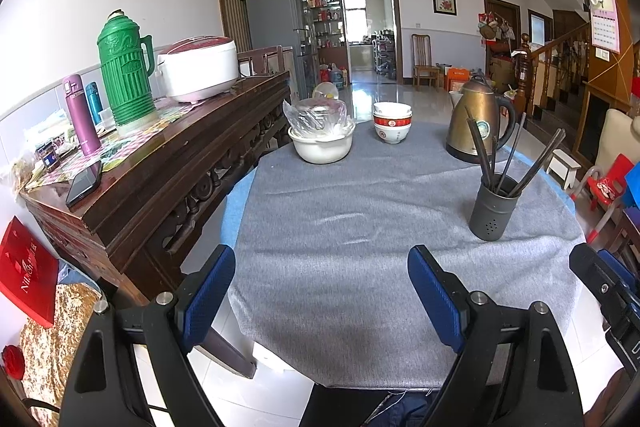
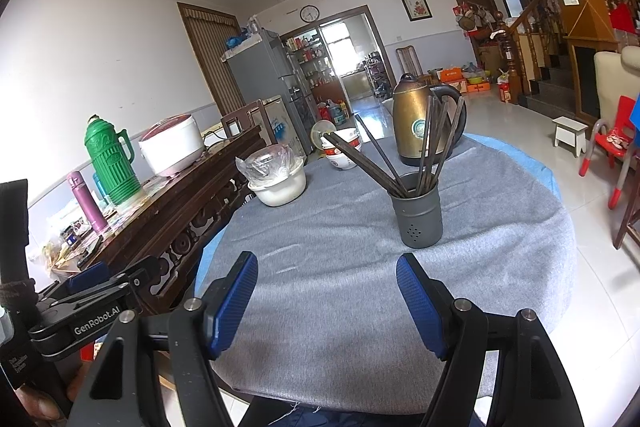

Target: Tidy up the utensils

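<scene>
The left gripper hangs over the near edge of the round worktop, its blue-padded fingers spread wide with nothing between them. The right gripper sits just beside it, also at the near rim, fingers set wide and empty; its side shows at the right border of the left wrist view.

A grey cloth covers the worktop, with a blue layer showing at the left and far right edges. The near half of the cloth is bare, giving open room ahead of both grippers. The dark grey utensil holder stands upright on the right side, well in from the rim, and the dark chopsticks lean out of it in several directions. Behind it, near the far edge, stands a brass-coloured kettle. Stacked bowls sit at the far middle, and a white basin holding a plastic-wrapped item sits far left.

A carved wooden sideboard runs close along the left of the worktop, carrying a green thermos, a rice cooker and a phone. Tiled floor lies open to the right, towards a red chair.
</scene>
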A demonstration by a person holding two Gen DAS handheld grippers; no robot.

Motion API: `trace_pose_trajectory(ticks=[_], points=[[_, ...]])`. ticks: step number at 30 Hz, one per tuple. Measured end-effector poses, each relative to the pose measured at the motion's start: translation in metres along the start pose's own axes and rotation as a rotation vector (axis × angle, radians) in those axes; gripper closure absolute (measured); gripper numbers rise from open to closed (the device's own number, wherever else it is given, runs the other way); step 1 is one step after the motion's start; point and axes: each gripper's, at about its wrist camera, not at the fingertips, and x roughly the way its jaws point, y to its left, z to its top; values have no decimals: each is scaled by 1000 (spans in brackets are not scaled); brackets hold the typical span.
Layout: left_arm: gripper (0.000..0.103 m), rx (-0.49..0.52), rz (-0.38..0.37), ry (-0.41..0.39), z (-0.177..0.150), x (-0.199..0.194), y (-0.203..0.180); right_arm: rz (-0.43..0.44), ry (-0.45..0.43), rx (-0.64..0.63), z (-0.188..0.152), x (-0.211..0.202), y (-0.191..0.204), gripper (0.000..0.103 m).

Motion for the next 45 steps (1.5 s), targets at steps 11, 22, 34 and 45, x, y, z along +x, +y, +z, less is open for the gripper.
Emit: trace_pose_trajectory(ticks=[11,22,34,45], points=[[15,-1,-3,5,-1,1,0,0,2,1,0,-1,1,27],[15,-1,-1,9,-2,1,-1,-1,-1,0,0,-1,1,27],[15,9,3,0,6,3,-5,-32,-73,11,26,-4,-8,27],[15,28,6,13,22,22,-21,-59,-63,24,35,18,-25,27]])
